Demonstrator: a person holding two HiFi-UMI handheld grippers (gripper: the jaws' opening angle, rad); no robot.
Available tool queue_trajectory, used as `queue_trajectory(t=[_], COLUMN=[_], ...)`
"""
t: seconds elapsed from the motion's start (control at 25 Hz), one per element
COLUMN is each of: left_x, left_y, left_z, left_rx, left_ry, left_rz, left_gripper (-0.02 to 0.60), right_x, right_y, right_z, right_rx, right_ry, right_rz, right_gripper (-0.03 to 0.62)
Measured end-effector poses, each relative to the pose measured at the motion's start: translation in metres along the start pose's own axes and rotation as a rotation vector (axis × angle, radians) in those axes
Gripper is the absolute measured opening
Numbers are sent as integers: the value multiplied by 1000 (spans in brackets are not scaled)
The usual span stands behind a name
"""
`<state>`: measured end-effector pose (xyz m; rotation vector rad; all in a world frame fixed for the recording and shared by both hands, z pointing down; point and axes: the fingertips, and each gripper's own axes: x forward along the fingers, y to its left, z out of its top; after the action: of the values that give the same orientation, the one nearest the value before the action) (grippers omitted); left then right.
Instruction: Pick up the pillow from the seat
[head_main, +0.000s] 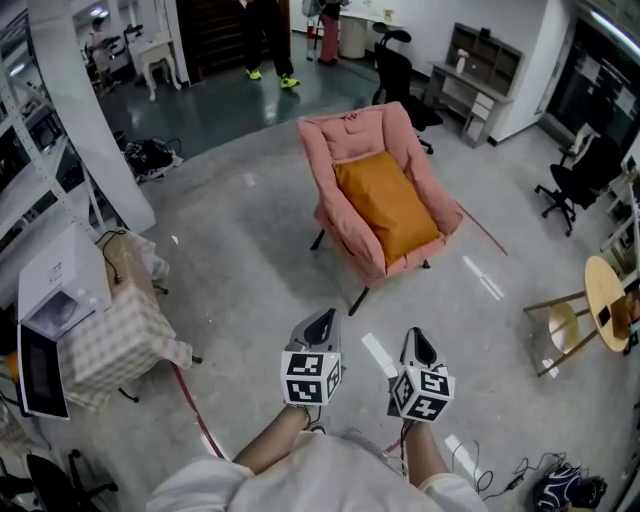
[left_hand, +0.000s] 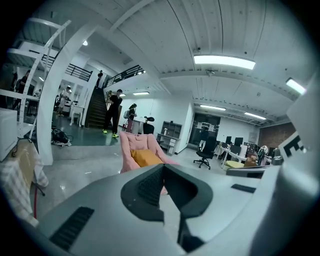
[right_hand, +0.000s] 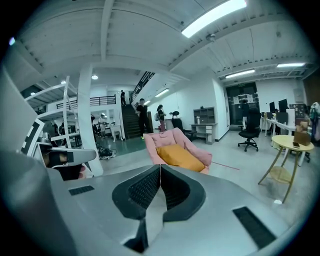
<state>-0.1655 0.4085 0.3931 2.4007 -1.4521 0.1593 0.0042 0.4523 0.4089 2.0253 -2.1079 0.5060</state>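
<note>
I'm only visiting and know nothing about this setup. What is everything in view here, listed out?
armchair: one, pink, middle of the floor
pillow: one, orange, lying on the armchair's seat
office chairs: at least two, black, behind the armchair and at the right
round table: one, light wood, right edge
microwave-like appliance: one, white, left edge
checked cloth: one, beige, draped beside the appliance
column: one, white, left
people: at least two, dark clothes, far end
left hand-held gripper: one, grey, shut, empty, bottom centre
right hand-held gripper: one, grey, shut, empty, beside it
</note>
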Motion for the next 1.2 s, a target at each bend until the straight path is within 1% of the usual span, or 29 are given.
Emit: queue_trajectory(t=[0.2, 0.4, 0.56, 0.8, 1.2], left_x=[10, 37, 69, 130, 230], left_y=[12, 18, 27, 41, 46], left_z=[-17, -22, -11, 11, 32], left_rx=[-11, -2, 7, -8, -8], left_ry=[49, 76, 71, 65, 96], left_rz=[1, -4, 4, 26, 45], left_gripper=[8, 8, 8, 8, 8], right_x=[10, 37, 70, 129, 220], right_y=[-10, -25, -38, -57, -105], right_z=[-14, -18, -6, 22, 57], right_rx=[28, 46, 46, 19, 3], right_ry=[36, 57, 57, 74, 121], right_rz=[-31, -50, -54, -45, -27], right_gripper=[29, 29, 29, 29, 29])
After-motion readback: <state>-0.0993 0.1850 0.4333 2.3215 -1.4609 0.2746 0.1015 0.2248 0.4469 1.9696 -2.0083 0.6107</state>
